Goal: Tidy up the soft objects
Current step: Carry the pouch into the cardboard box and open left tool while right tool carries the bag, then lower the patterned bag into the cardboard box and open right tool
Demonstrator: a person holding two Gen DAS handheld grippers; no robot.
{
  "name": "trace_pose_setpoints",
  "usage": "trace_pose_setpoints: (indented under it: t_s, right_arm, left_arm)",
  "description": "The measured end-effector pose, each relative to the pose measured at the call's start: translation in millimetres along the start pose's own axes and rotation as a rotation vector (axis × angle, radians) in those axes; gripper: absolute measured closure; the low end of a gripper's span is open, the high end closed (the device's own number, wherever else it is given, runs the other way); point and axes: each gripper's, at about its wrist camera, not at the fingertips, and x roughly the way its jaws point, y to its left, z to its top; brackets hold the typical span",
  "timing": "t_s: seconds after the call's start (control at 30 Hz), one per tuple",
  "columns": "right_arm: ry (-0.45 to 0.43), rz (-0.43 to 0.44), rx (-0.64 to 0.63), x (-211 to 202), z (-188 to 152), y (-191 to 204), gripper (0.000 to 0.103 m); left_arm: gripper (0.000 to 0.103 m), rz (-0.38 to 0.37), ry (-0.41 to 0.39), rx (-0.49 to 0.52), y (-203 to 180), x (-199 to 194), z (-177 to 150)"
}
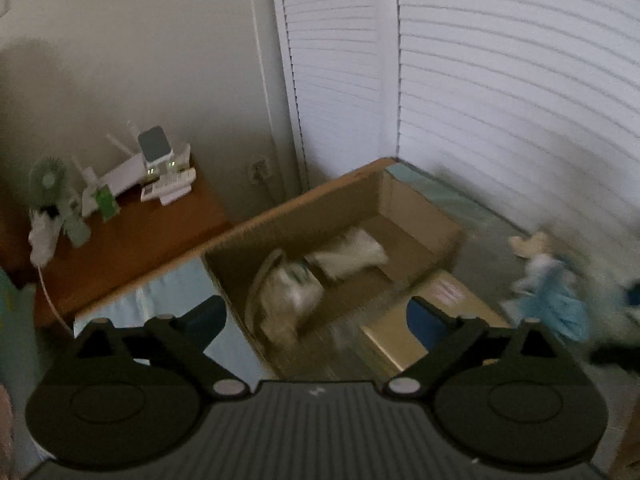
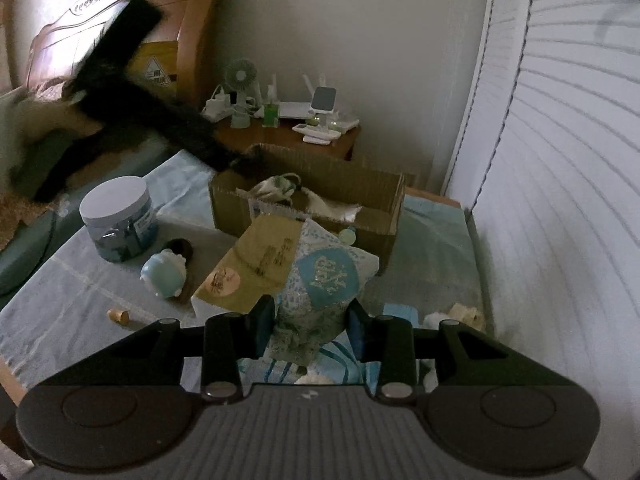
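An open cardboard box (image 1: 424, 220) (image 2: 320, 188) stands on the bed. Inside it lie a white pouch with green print (image 1: 290, 284) (image 2: 276, 186) and a white soft item (image 1: 348, 256) (image 2: 340, 208). My left gripper (image 1: 316, 316) is open and empty, held above the box. My right gripper (image 2: 310, 328) is shut on a small blue patterned pillow (image 2: 324, 280), held above the bed in front of the box. A blue and white soft doll (image 1: 548, 288) lies on the bed to the right of the box.
A flat tan package (image 2: 256, 264) (image 1: 424, 312) leans by the box. A round lidded jar (image 2: 118, 218), a pale blue toy (image 2: 166, 274) and a small gold cap (image 2: 119, 314) lie on the bedsheet. A wooden nightstand (image 1: 132, 240) holds a router and fan. White shutters (image 1: 500, 80) stand right.
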Motion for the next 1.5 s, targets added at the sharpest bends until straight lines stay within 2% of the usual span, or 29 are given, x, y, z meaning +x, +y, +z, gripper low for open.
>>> trace_pose_setpoints:
  t_s: [0.1,0.23,0.47,0.63,0.87,1.03,1.2,1.3,1.37,1.4,1.5]
  right_arm:
    - [-0.010,0.002,0.000,3,11,-1,0.060]
    - [-0.026,0.001,-0.012,8,29,-2,0.060]
    - [-0.023,-0.001,-0.059,29,71,-9,0.060]
    - [-0.025,-0.022,-0.131,51,114,-14,0.060]
    - [-0.019,-0.023,-0.252,94,156,-15,0.060]
    - [0.026,-0.004,-0.330,132,162,-14,0.060]
    - [0.121,-0.008,-0.389,169,146,-18,0.060]
    - [0.197,-0.020,-0.385,186,133,-26,0.051]
    - [0.211,-0.055,-0.384,189,124,-29,0.023]
    - [0.207,-0.073,-0.379,189,121,-30,0.018]
    - [0.199,-0.064,-0.324,182,116,-34,0.016]
  left_arm:
    - [0.004,-0.014,-0.021,-0.045,-11,-30,-23]
    - [0.004,0.012,-0.066,-0.063,-29,-63,-51]
    - [0.003,0.061,-0.129,-0.069,-48,-91,-83]
    - [0.003,0.092,-0.151,-0.063,-56,-97,-97]
    - [0.003,0.103,-0.127,-0.133,-47,-92,-111]
    - [0.003,0.133,-0.109,-0.181,-37,-87,-117]
    - [0.003,0.144,-0.093,-0.193,-32,-82,-119]
    - [0.003,0.131,-0.091,-0.188,-32,-80,-119]
    - [0.003,0.124,-0.093,-0.186,-32,-79,-119]
    - [0.003,0.121,-0.092,-0.188,-32,-79,-119]
    - [0.003,0.113,-0.088,-0.189,-32,-79,-119]
